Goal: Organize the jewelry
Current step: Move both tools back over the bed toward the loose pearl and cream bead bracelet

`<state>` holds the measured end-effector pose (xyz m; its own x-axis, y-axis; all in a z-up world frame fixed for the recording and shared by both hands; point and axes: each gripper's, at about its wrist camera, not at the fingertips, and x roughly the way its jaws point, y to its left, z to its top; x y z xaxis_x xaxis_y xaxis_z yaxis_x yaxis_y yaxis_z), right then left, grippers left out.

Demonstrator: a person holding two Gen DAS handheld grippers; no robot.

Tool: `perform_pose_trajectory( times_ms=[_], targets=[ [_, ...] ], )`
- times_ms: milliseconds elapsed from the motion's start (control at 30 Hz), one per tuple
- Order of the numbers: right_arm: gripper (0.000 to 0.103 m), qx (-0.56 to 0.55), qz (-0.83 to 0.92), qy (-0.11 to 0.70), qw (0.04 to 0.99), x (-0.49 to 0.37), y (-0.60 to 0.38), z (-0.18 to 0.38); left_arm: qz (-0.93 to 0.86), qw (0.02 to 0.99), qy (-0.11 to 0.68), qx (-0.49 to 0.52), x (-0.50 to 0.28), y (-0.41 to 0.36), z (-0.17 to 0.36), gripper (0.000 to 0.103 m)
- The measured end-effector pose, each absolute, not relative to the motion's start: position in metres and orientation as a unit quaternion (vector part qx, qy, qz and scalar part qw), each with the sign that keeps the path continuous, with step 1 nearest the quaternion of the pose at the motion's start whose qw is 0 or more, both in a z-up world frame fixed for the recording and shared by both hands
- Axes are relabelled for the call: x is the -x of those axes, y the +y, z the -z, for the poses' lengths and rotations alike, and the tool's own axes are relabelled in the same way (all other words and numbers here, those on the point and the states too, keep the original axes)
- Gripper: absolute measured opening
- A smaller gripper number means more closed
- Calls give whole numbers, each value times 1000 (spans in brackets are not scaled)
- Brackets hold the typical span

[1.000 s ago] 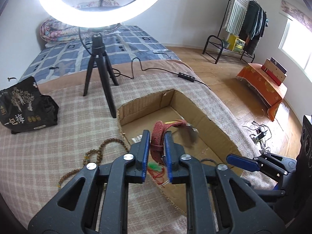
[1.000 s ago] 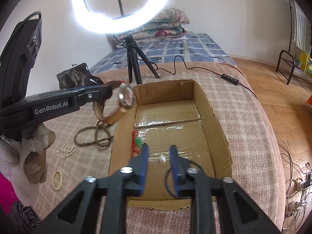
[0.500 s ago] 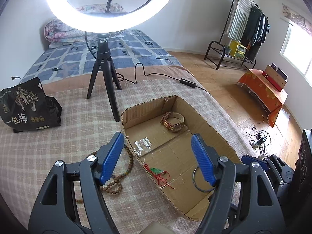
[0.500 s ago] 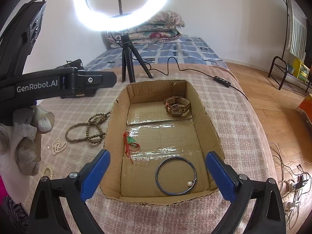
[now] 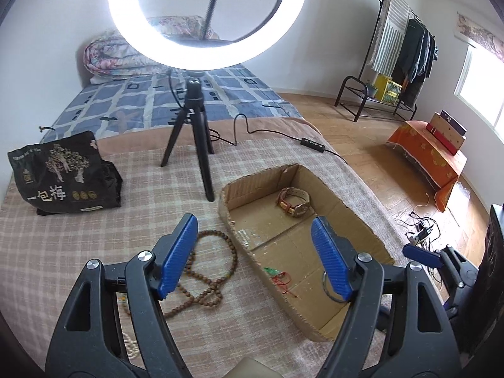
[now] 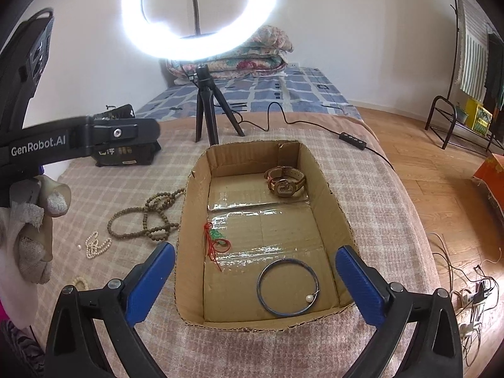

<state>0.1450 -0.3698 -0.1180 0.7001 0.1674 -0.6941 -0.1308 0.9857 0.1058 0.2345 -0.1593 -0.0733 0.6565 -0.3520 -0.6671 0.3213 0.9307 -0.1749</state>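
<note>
- Two grippers, the left gripper [image 5: 252,255] and the right gripper [image 6: 255,283], have just been opening; both stand wide and empty.
- Wooden bead necklace [image 5: 204,271] lies at lower centre, left of the cardboard box [image 5: 362,217].
- It looks light and limp; pinching a bunched loop seems best.

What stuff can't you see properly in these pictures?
- Dark bangle: in the left wrist view, the left gripper finger covers most of it.
- Cream bead bracelet: in the right wrist view, partly behind the right gripper.
- Watch face: too small to read in either view.
- Black snack bag: in the right wrist view, the other gripper's body hides its top.
</note>
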Motion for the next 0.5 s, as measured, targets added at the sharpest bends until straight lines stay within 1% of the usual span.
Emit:
perform_pose_trajectory(
  times_ms=[300, 500],
  targets=[
    [103, -33, -92, 359, 928, -132, -355, 103, 159, 924, 345, 46, -221, -83, 60, 77],
    [103, -21, -120, 352, 928, -125, -326, 98, 129, 929, 344, 49, -211, -31, 62, 77]
  ],
)
